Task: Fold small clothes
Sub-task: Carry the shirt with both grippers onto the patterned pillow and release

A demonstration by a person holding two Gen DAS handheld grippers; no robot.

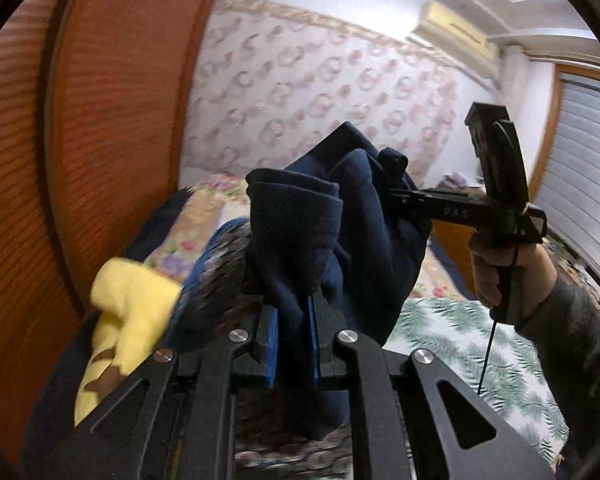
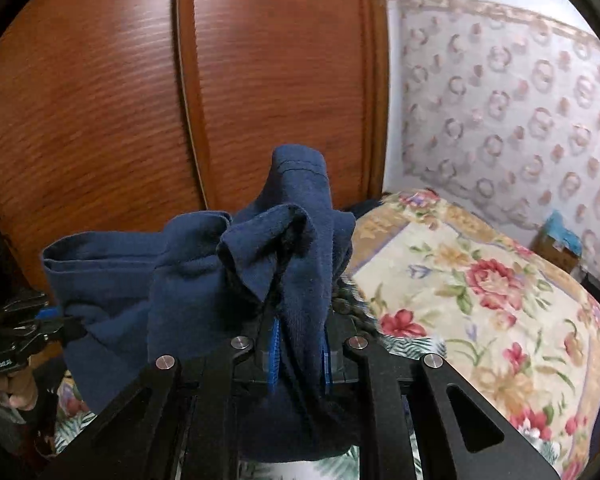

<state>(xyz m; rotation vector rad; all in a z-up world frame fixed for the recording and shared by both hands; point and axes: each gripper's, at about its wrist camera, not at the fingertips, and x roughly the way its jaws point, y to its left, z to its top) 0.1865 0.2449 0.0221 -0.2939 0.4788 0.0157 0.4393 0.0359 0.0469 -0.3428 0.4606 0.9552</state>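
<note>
A navy blue garment [image 1: 332,232] hangs in the air between both grippers, above the bed. My left gripper [image 1: 294,324] is shut on one bunched edge of it, the blue pads pressed on the cloth. My right gripper [image 2: 300,344] is shut on another edge of the same garment [image 2: 204,280]. In the left wrist view the right gripper [image 1: 396,184] comes in from the right, its fingers buried in the cloth. In the right wrist view the left gripper [image 2: 66,322] bites the cloth at the far left.
A yellow garment [image 1: 128,316] and a dark patterned knit [image 1: 220,264] lie on the bed at the left. A floral blanket [image 2: 480,300] and a palm-leaf sheet [image 1: 468,344] cover the bed. A wooden wardrobe [image 2: 140,80] stands close behind.
</note>
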